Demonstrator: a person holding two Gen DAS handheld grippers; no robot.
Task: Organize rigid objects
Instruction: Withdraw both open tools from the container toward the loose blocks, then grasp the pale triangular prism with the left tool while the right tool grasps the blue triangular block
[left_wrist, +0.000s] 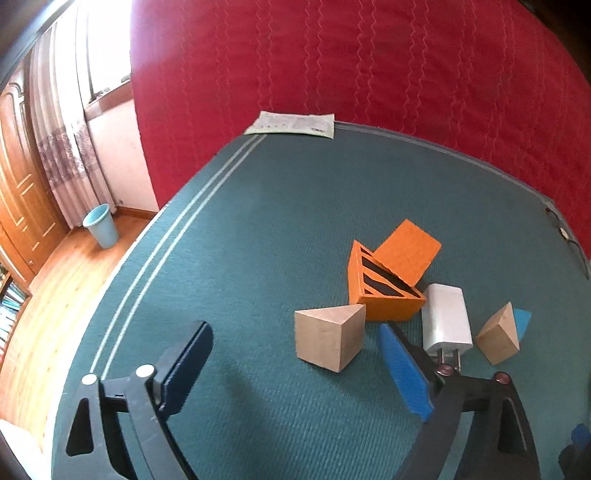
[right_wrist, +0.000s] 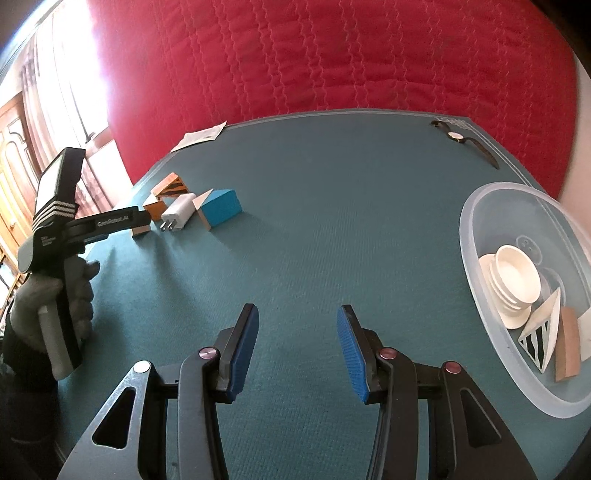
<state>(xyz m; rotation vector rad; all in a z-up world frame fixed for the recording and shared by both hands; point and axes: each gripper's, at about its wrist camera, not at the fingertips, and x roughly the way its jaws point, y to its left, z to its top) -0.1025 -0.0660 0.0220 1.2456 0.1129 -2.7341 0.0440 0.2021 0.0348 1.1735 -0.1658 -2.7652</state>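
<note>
Green table mat (left_wrist: 258, 229) under everything, red quilted cover (left_wrist: 369, 62) behind it. Clear plastic bowl (right_wrist: 476, 236) sits right of the right gripper's fingers, holding stacked white dishes (right_wrist: 515, 286), a black-striped triangle block (right_wrist: 541, 332) and a brown block (right_wrist: 567, 345). Right gripper (right_wrist: 297, 347) hovers over bare mat, fingers spread wide, nothing between them. Left gripper (left_wrist: 295, 365) fingers also wide apart, empty; plain wooden wedge (left_wrist: 328, 341) lies just ahead between them. Orange striped triangle block (left_wrist: 384, 291) ahead of the right finger (left_wrist: 402, 373), an orange slab (left_wrist: 408, 254) leaning on it. White charger plug (left_wrist: 445, 317) just beside that finger's outer side, prongs toward the camera. Wood-and-blue wedge (left_wrist: 502, 334) further right. Paper sheet (left_wrist: 291, 123) at far mat edge. Wristwatch (right_wrist: 463, 142) far ahead-right of right gripper. Blue bin (left_wrist: 100, 225) on floor, far left.
</note>
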